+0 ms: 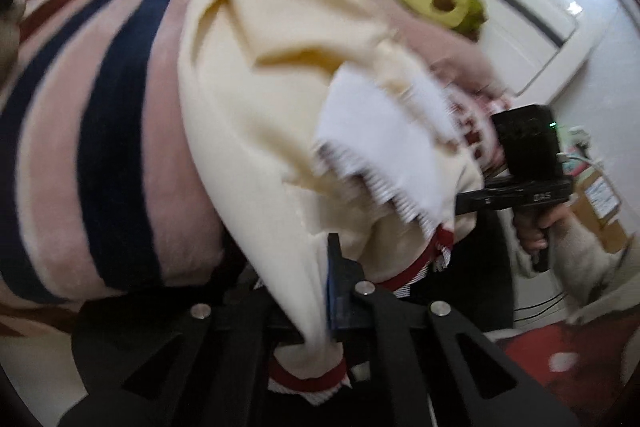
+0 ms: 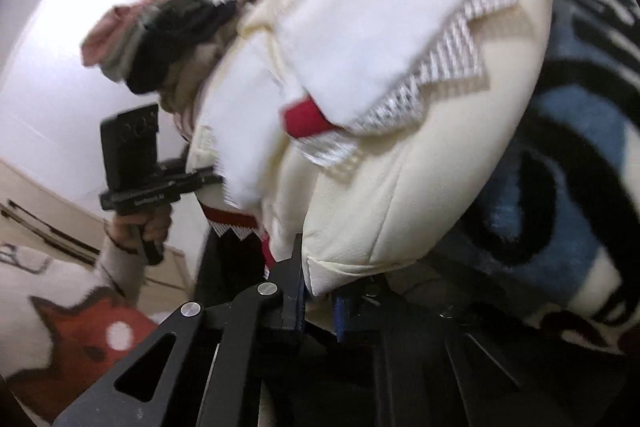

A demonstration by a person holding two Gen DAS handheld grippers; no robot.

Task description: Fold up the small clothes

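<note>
Cream garment (image 1: 248, 131) held up off any surface, pinched at two points. Left gripper (image 1: 320, 323) clamped on a bunched corner beside the red-banded cuff (image 1: 308, 375); fabric fills the gap between the fingers. Right gripper (image 2: 316, 303) pressed together on a seamed hem corner of the same garment (image 2: 360, 211). Likely purpose: spread between two corners so the cloth hangs flat and can be laid down square for folding.

Each wrist view shows the opposite gripper: right one in the left view (image 1: 524, 183), left one in the right view (image 2: 144, 179). Both sit close against the garment's far side, so the piece spans the gap between them.

White panel with grey zigzag trim (image 1: 372, 147) and red patches hanging loose across the cream front; seen again in the right view (image 2: 400, 39). Appears doubled over, not yet smoothed.

Behind the garment, left view: striped pink, navy and red blanket (image 1: 100, 131), plus a green plush shaped like an avocado (image 1: 440, 3) near the upper edge of the pile. Right view: blue and black patterned blanket (image 2: 568, 195) at the right edge.

Writing: small pale print on both gripper bodies, too blurred to read. No label found on the garment.

Judgement: fold not begun; next move needs a flat bare patch to lay it on.
</note>
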